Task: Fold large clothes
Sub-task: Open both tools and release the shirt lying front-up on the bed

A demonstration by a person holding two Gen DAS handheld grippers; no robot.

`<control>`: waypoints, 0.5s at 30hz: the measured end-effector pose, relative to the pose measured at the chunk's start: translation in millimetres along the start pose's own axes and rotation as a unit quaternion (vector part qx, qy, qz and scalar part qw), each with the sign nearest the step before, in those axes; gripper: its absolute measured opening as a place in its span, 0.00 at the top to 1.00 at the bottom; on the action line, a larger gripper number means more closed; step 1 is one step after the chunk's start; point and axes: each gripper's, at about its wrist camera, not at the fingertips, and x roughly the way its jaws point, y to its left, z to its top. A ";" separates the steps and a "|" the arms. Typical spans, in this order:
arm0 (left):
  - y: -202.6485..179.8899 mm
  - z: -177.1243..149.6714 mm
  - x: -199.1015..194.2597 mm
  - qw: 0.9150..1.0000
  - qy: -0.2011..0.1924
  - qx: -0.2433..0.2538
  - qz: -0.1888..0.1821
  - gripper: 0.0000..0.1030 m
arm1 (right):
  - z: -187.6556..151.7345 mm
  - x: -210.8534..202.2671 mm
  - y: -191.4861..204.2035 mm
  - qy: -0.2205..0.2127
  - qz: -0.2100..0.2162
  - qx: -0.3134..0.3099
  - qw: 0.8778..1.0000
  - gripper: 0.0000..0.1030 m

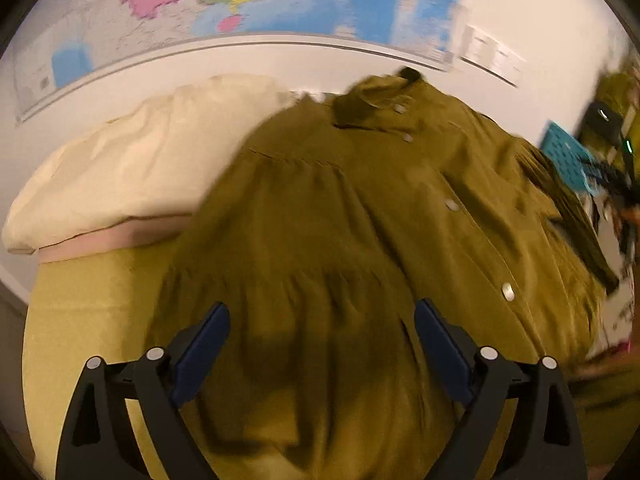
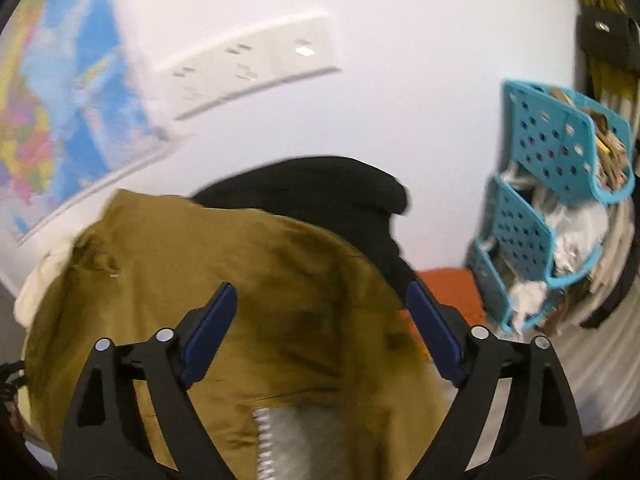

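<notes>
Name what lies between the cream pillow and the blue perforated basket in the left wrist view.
The olive button-front shirt fills that stretch, spread from the cream pillow towards the blue perforated basket, as the left wrist view shows.

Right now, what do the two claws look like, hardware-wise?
Both match: the left claw and right claw each have two dark-blue flat pads on black angular plastic arms, with round silver pivot pins at the linkages. No cables or markings visible.
</notes>
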 end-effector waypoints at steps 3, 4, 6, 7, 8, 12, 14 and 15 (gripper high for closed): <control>-16.7 -16.9 8.9 0.999 0.030 0.034 0.019 0.08 | -8.0 -5.0 28.0 -0.002 0.046 -0.020 0.999 0.14; -17.9 -21.1 15.9 0.998 0.044 0.035 0.026 0.17 | -11.8 -2.8 39.7 0.003 0.064 -0.026 0.998 0.14; -12.7 -24.5 24.7 0.998 0.062 0.026 0.014 0.54 | -14.6 1.4 56.8 0.012 0.083 -0.035 0.996 0.14; -4.4 -22.6 23.8 0.998 0.064 -0.001 -0.019 0.70 | -17.6 4.8 67.7 0.018 0.089 -0.042 0.995 0.14; 3.6 -18.9 17.9 0.997 0.057 -0.022 -0.039 0.82 | -20.1 8.0 74.7 0.022 0.095 -0.046 0.994 0.14; 27.2 6.1 -26.1 0.998 -0.005 -0.048 -0.035 0.95 | -30.9 17.5 113.8 0.045 0.141 -0.076 0.986 0.14; 39.2 21.1 -51.6 0.998 -0.038 -0.045 -0.002 0.96 | -37.6 17.5 136.9 0.047 0.158 -0.099 0.981 0.14; 41.7 25.2 -56.9 0.998 -0.044 -0.043 0.007 0.96 | -39.5 17.3 145.5 0.050 0.166 -0.107 0.979 0.14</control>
